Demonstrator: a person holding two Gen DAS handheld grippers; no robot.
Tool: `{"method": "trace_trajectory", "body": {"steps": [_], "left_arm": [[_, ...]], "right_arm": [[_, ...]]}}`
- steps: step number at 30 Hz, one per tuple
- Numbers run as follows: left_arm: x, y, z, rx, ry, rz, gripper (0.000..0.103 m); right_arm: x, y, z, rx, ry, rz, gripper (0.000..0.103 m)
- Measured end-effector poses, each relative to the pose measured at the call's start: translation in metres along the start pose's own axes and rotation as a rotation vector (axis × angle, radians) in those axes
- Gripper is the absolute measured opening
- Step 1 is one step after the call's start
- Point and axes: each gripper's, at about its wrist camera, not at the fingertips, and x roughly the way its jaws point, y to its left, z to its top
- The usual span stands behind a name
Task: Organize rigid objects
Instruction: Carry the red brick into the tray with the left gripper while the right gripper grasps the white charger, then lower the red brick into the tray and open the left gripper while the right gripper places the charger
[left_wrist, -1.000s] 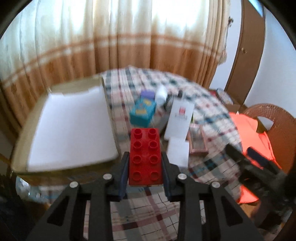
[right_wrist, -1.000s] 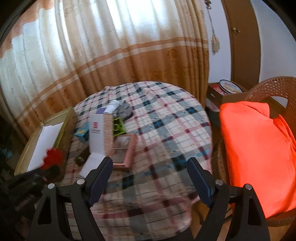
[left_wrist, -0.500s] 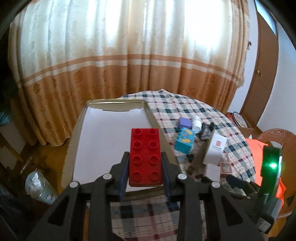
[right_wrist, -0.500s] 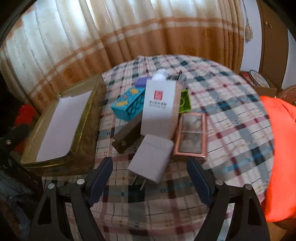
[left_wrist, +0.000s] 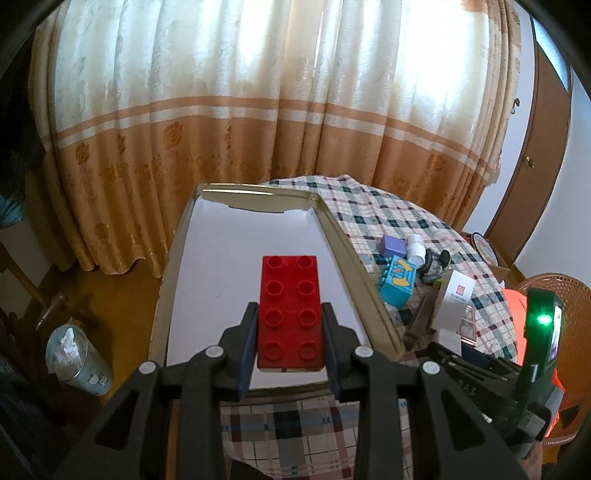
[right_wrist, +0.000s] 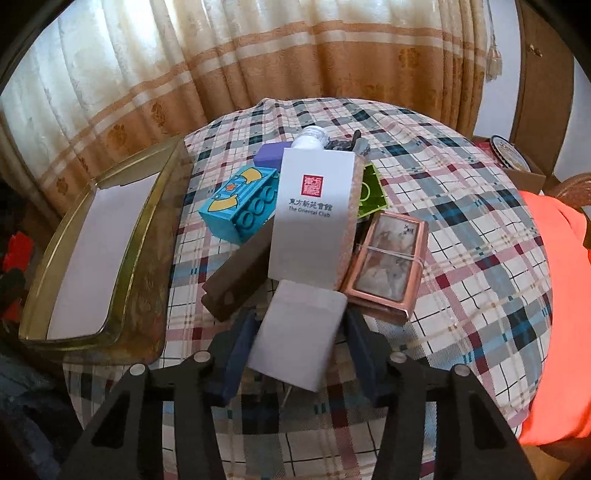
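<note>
My left gripper (left_wrist: 289, 325) is shut on a red studded brick (left_wrist: 290, 314) and holds it above the near end of a gold tray (left_wrist: 345, 254) lined with white paper. My right gripper (right_wrist: 299, 336) is open, its fingers on either side of a small white box (right_wrist: 297, 338) lying on the plaid tablecloth; I cannot tell if they touch it. Behind it lies a pile: a white carton with a red seal (right_wrist: 314, 218), a blue toy brick (right_wrist: 240, 206), a brown block (right_wrist: 236, 277), a copper-framed case (right_wrist: 388, 262).
The tray (right_wrist: 136, 236) lies at the table's left edge. A purple block (right_wrist: 271, 155), white bottle (right_wrist: 310, 138) and green piece (right_wrist: 371, 192) lie behind the pile. An orange cushion (right_wrist: 557, 295) on a wicker chair stands right. A waste bin (left_wrist: 75, 354) stands on the floor, left.
My left gripper swung left with the red brick, from over the pile to over the tray. My right gripper moved down and forward until its fingers came around the small white box.
</note>
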Motion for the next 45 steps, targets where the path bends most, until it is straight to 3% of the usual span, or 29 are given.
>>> {"method": "trace_trajectory", "body": {"steps": [5,9,17,26,38,45], "left_arm": [[0.001,0.005,0.001,-0.009,-0.001,0.0,0.031],[0.001,0.011,0.003,-0.023,-0.008,-0.006,0.031],[0.006,0.024,0.006,-0.053,-0.007,0.024,0.031],[0.015,0.037,0.007,-0.07,0.009,0.067,0.031],[0.033,0.039,0.003,-0.052,0.044,0.093,0.031],[0.041,0.035,0.0,-0.035,0.07,0.104,0.031]], "right_arm": [[-0.007,-0.003,-0.002,0.015,0.015,0.031,0.047],[-0.025,0.005,0.0,0.002,-0.023,0.063,0.044],[-0.062,0.056,0.024,-0.109,-0.175,0.171,0.043],[-0.045,0.109,0.033,-0.165,-0.183,0.328,0.043],[-0.009,0.123,0.023,-0.21,-0.119,0.314,0.043],[-0.009,0.126,0.022,-0.23,-0.13,0.305,0.043]]}}
